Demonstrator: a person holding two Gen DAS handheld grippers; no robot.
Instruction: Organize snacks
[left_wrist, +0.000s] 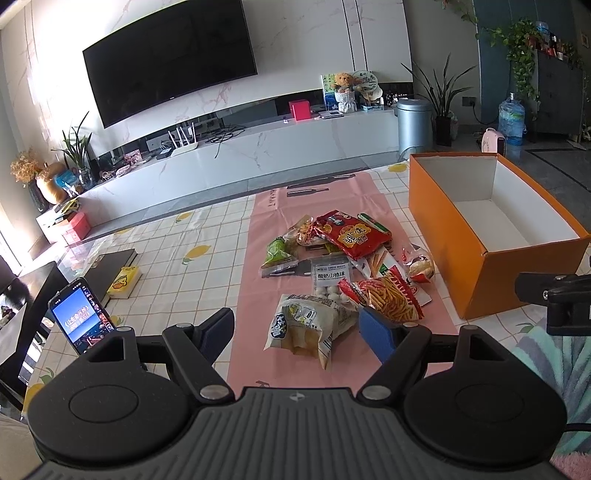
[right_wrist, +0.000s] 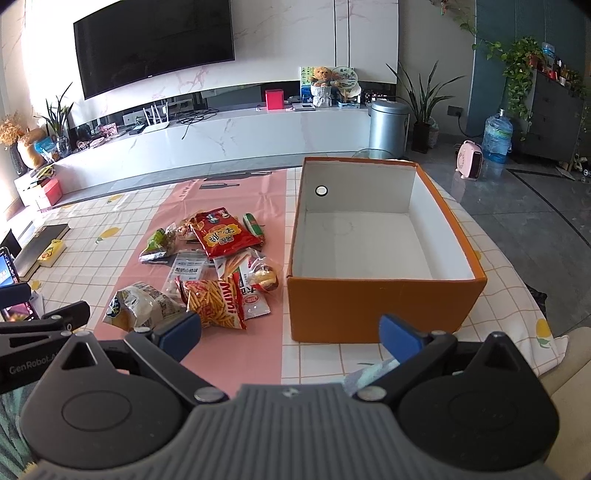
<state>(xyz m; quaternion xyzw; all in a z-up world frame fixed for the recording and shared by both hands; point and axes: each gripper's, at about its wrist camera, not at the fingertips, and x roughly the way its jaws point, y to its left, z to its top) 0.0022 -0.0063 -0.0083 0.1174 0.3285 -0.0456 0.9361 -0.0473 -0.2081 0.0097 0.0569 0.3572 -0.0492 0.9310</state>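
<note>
Both the left gripper (left_wrist: 297, 332) and right gripper (right_wrist: 291, 332) are held wide open and empty, with crinkled foil snack packets (left_wrist: 347, 266) piled ahead and an open orange cardboard box (right_wrist: 373, 310) positioned directly before the right gripper.

- Wall-mounted TV (left_wrist: 170, 59) on white marble-veined wall (right_wrist: 288, 40)
- Long white marble console (left_wrist: 258, 147) below
- Silver bin (right_wrist: 388, 125), potted plant (right_wrist: 424, 107) beside it
- Grey glossy floor (right_wrist: 517, 206), daylight from left

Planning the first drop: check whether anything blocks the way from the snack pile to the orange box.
Nothing visible does. The snack pile lies beside the orange box with only bare cloth between, and the box stands open and empty.
</note>
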